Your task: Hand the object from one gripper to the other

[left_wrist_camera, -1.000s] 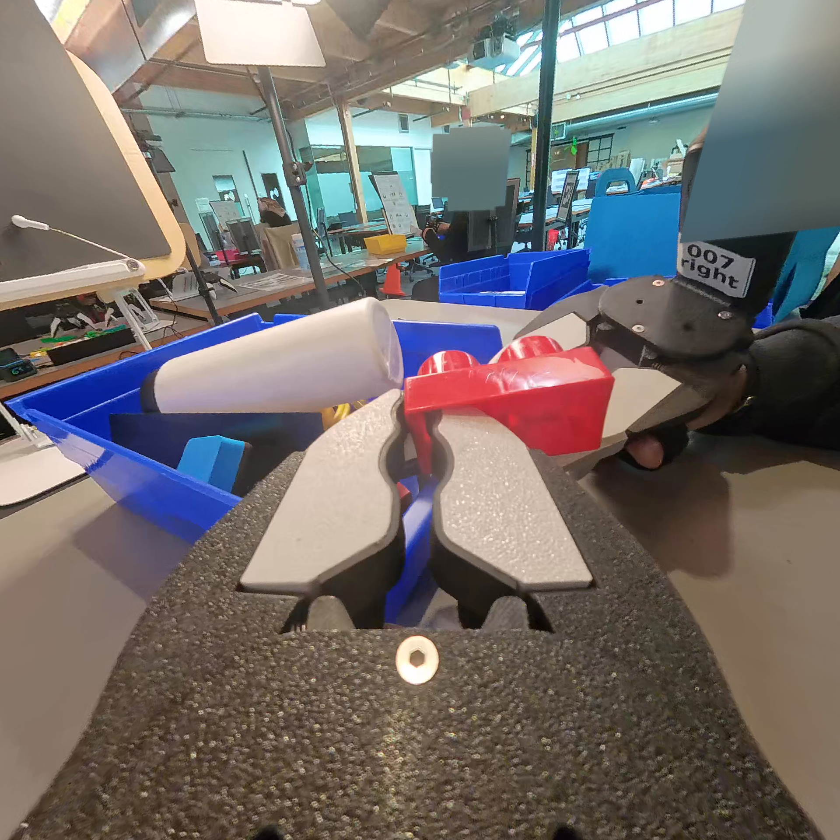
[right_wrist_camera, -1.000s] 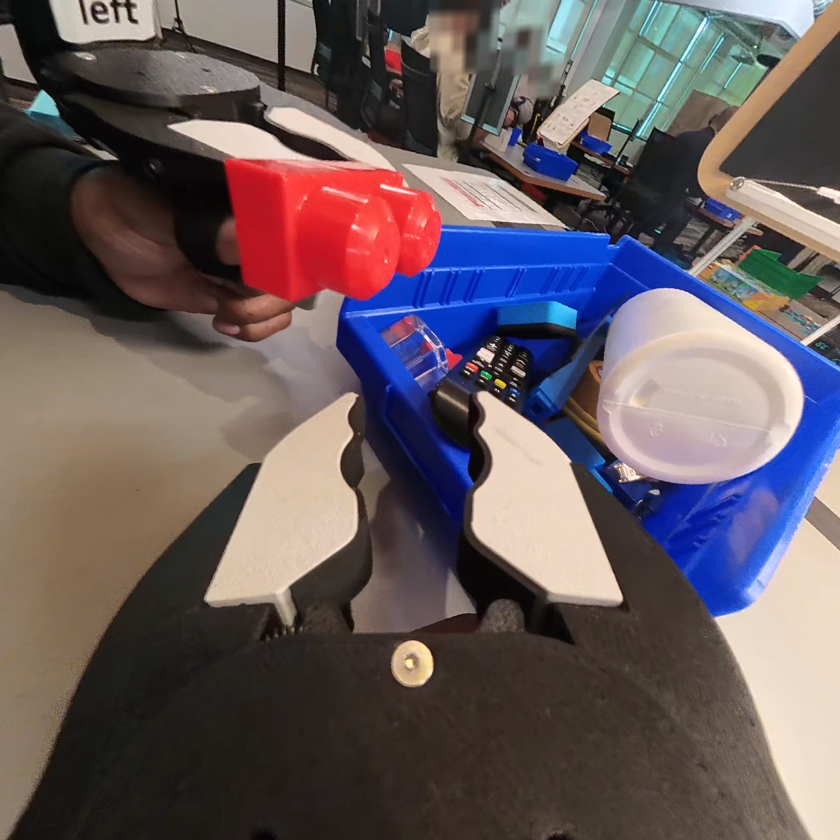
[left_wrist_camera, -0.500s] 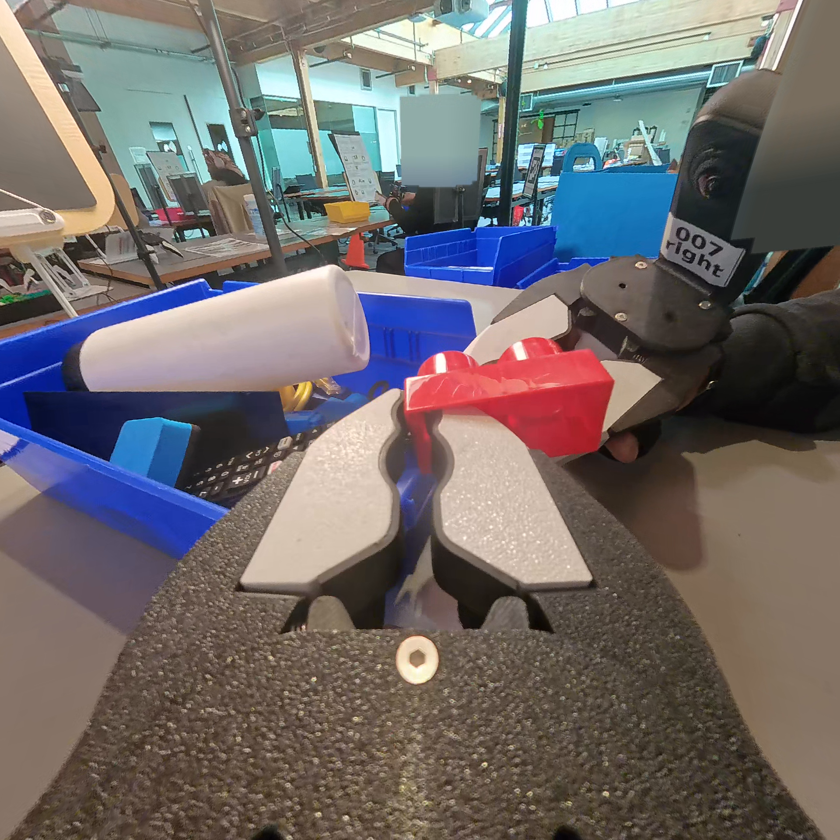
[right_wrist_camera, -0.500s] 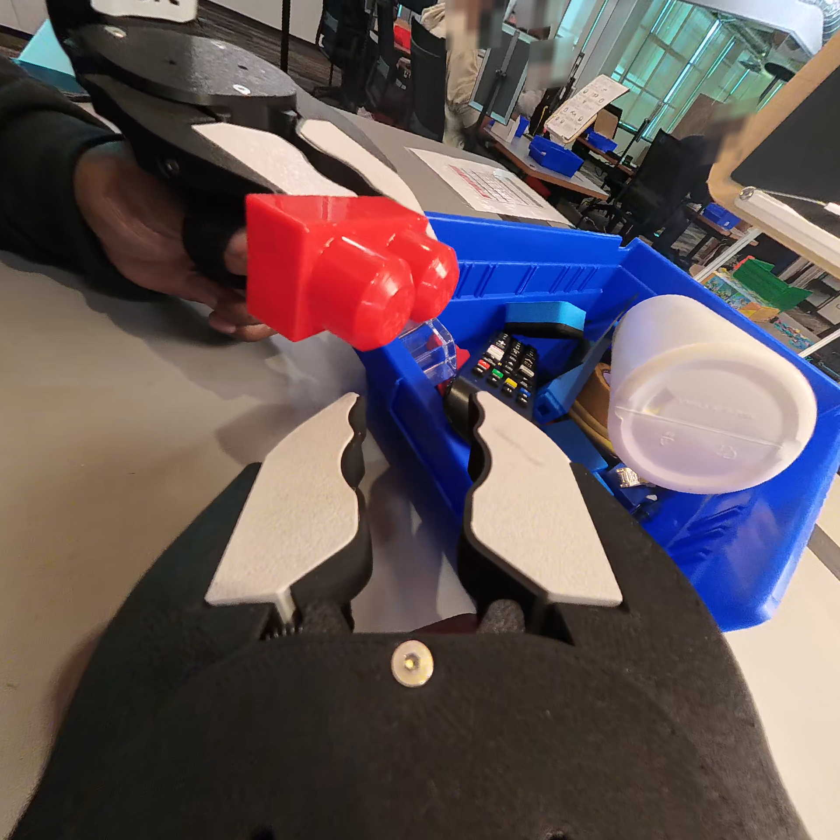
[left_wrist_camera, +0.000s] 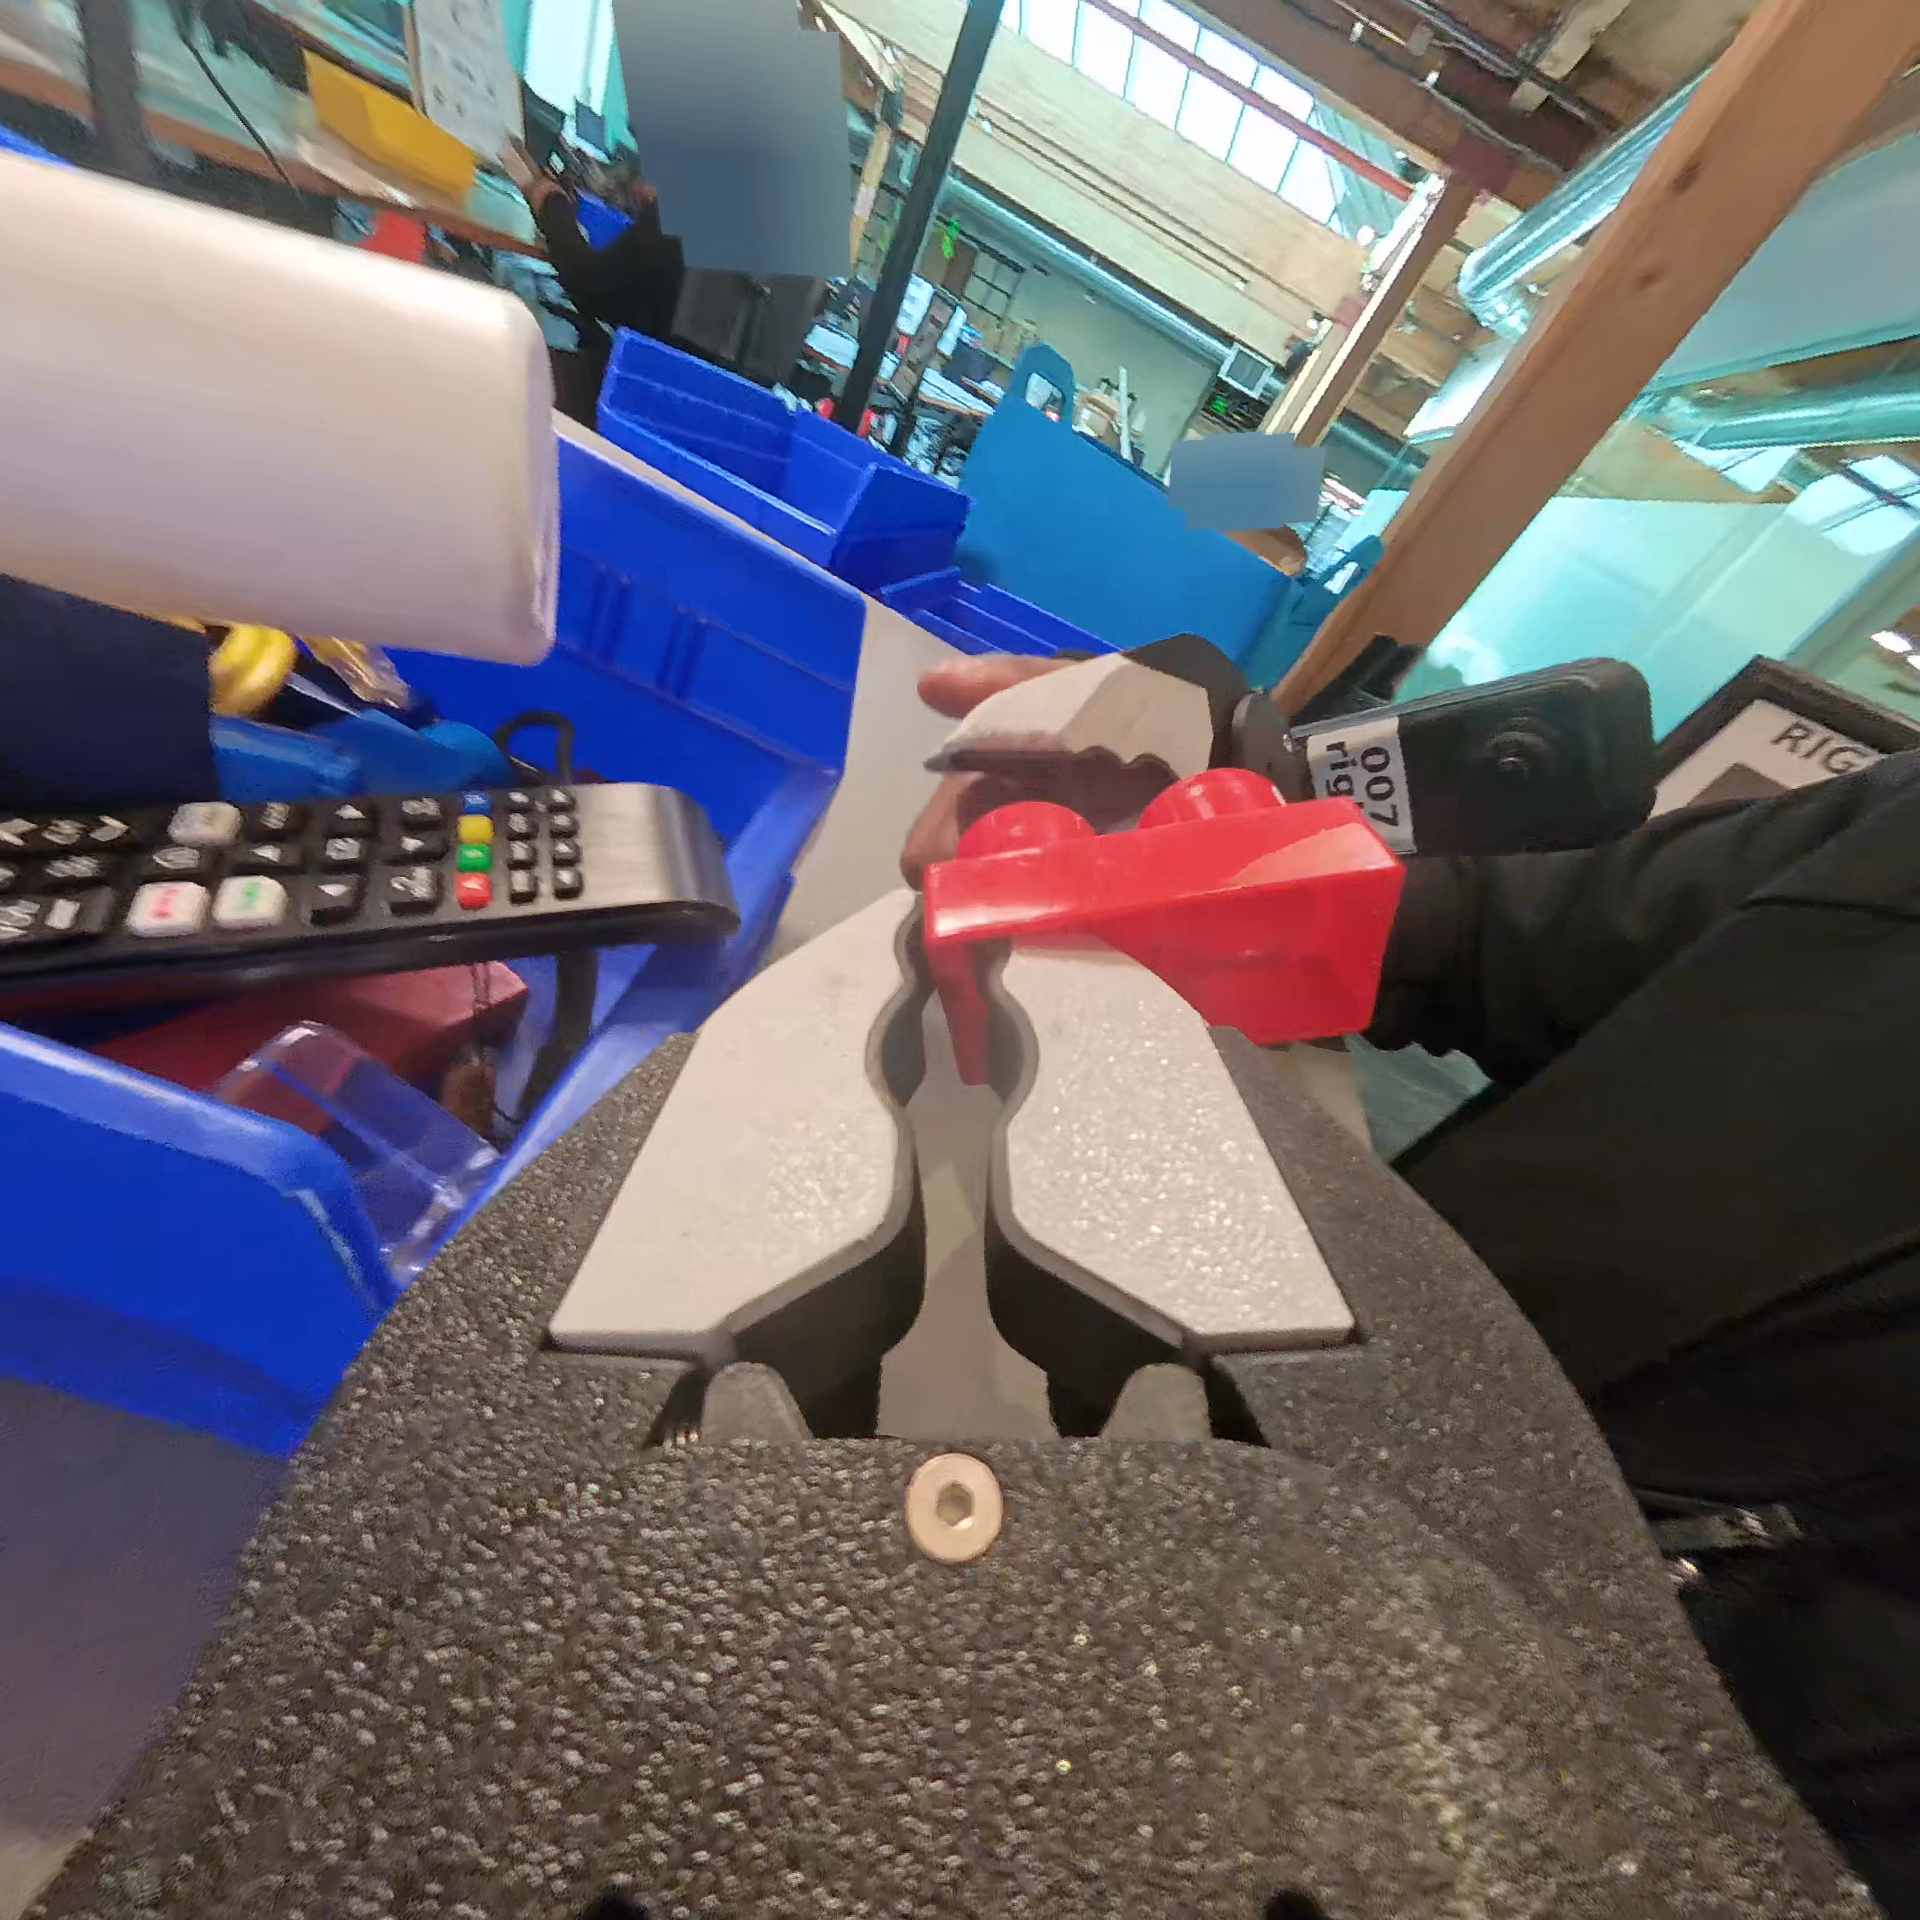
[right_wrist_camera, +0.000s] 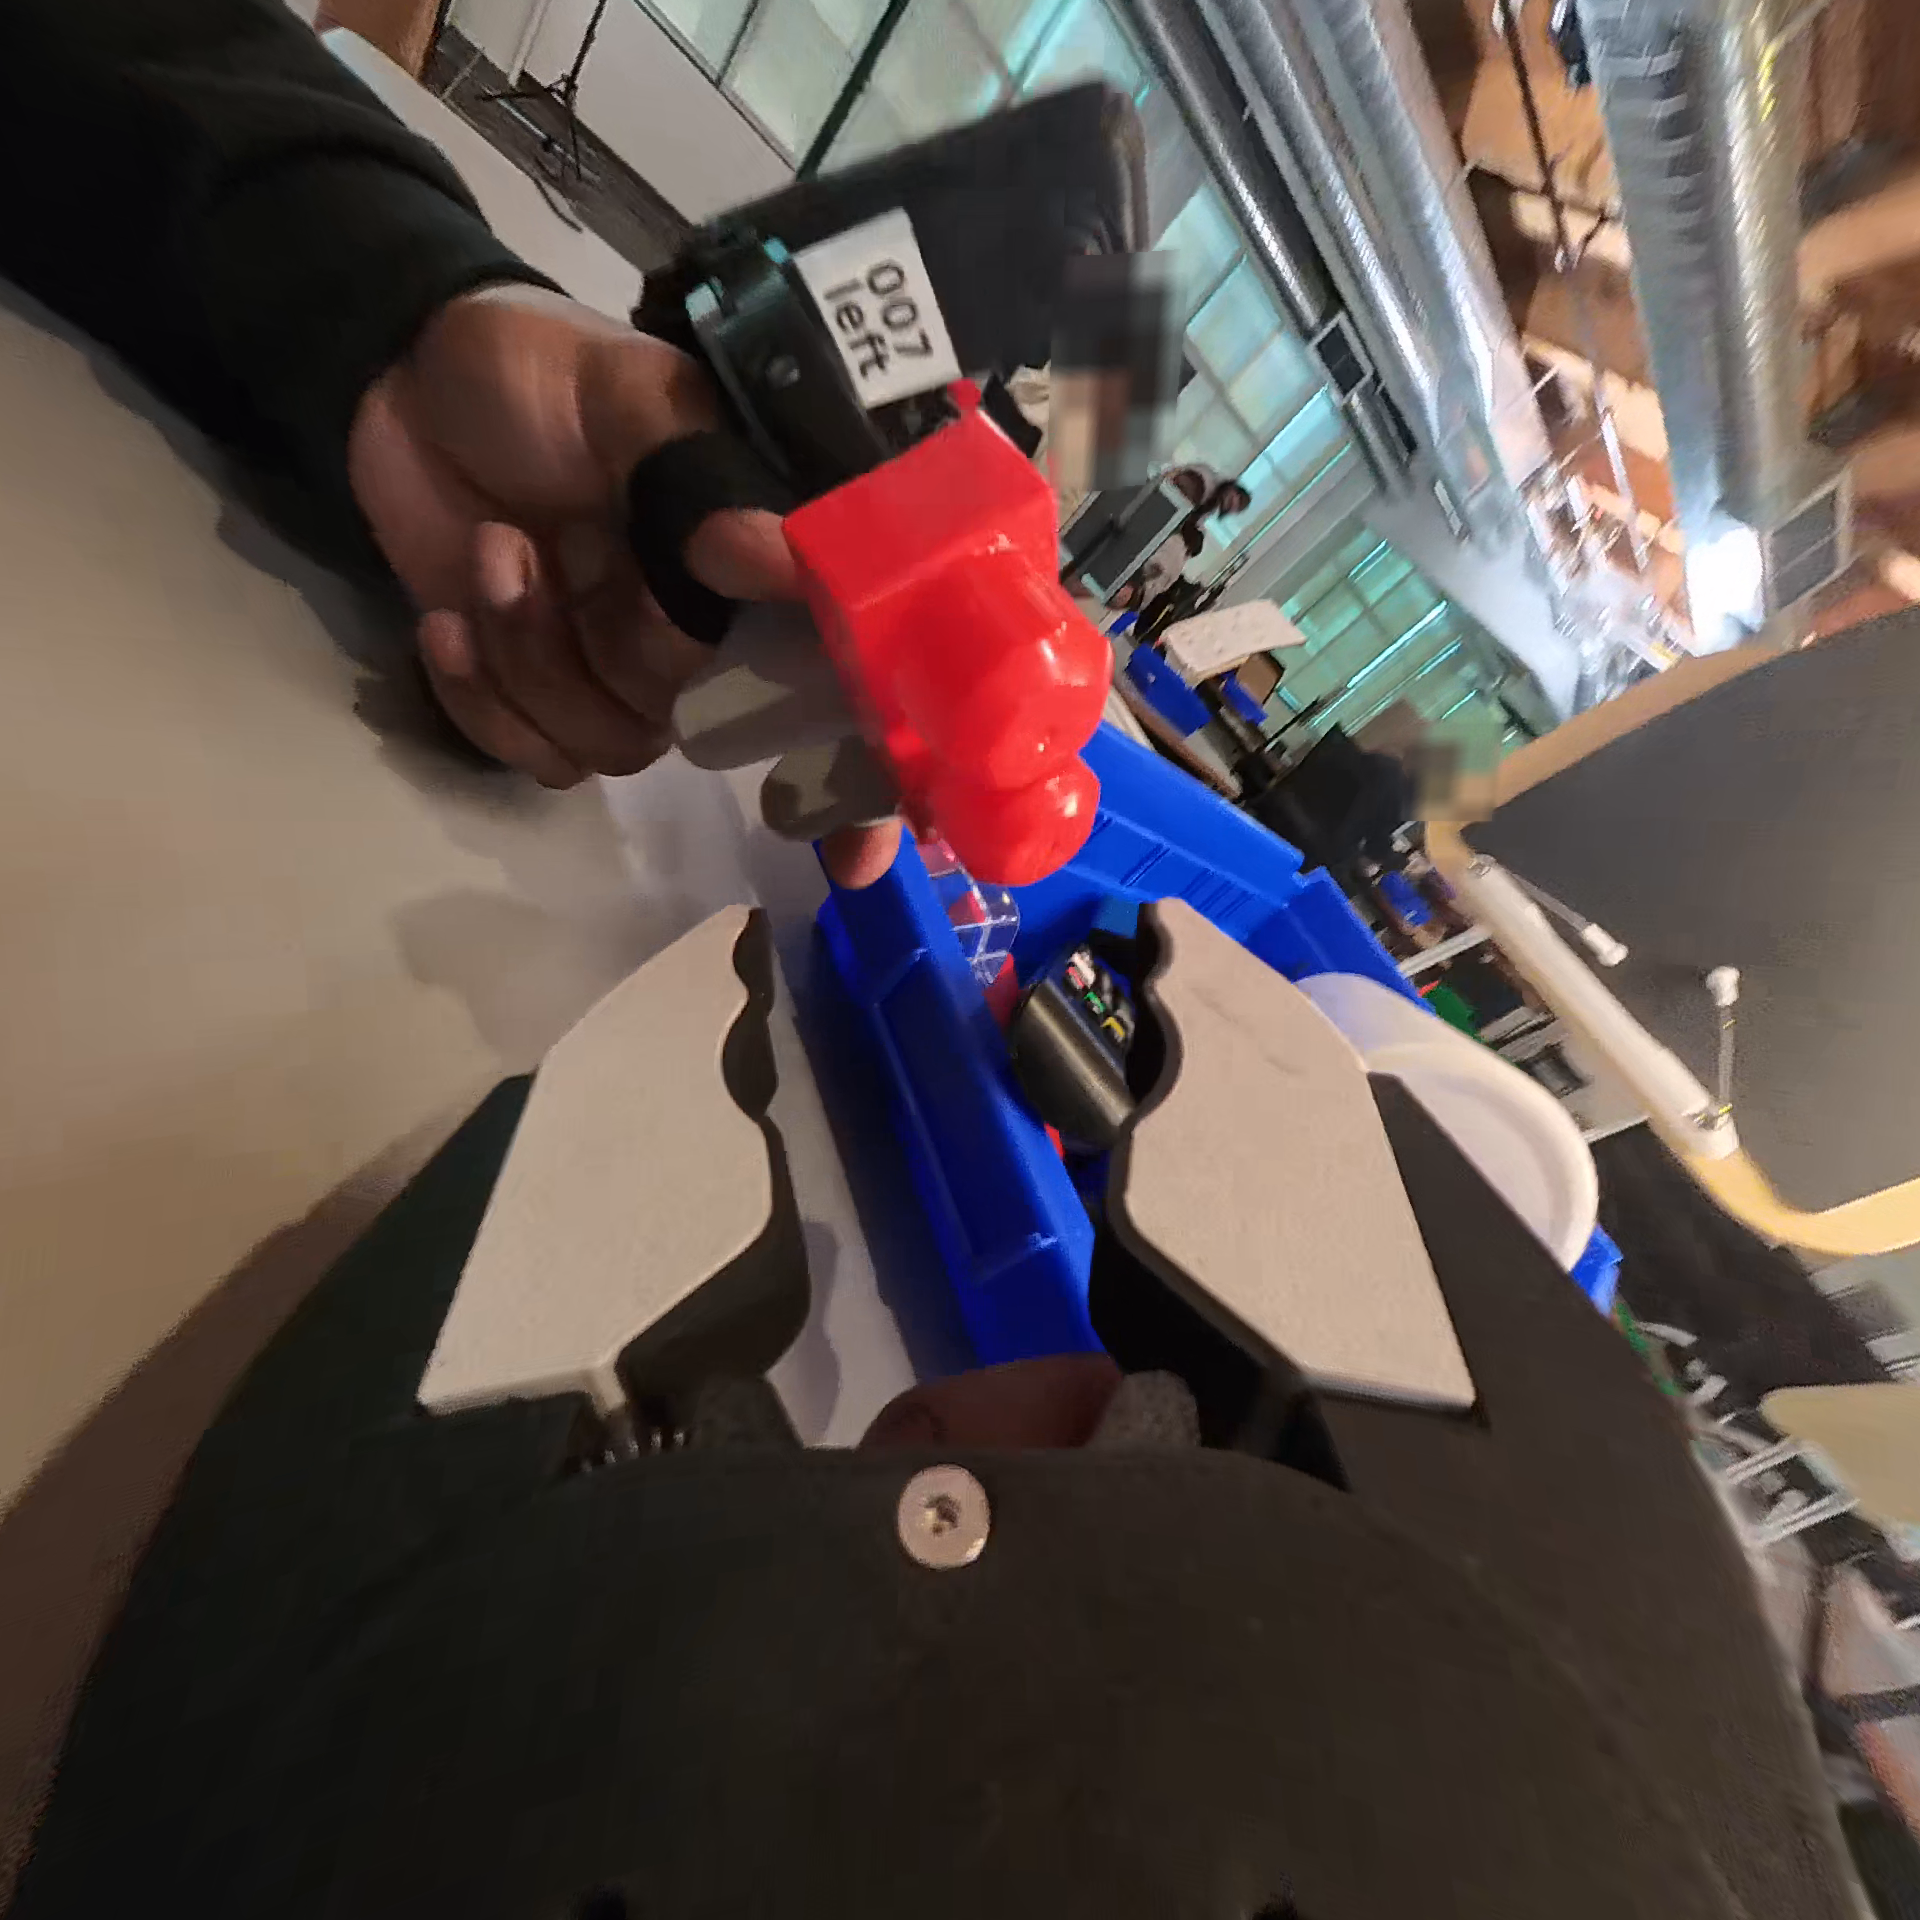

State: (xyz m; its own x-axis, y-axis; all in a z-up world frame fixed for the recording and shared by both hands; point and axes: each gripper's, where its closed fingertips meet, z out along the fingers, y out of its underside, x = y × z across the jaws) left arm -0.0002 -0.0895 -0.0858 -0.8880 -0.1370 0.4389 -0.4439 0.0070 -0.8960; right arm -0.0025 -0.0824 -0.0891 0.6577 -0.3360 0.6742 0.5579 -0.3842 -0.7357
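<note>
Rolled sideways since earlier frame: right gripper, fingers now wider, empty, lining up on red block. Left gripper narrow, pinching block wall, studded end offered outward for takeover. Block airborne beside blue bin, above worktop.

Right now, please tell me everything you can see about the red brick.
The red brick is a glossy plastic toy block with two round studs on one face and thin walls. The left gripper is shut on one wall, holding it in the air beside the blue bin. The right gripper is open and apart from it, so it is not yet handed over.
</note>
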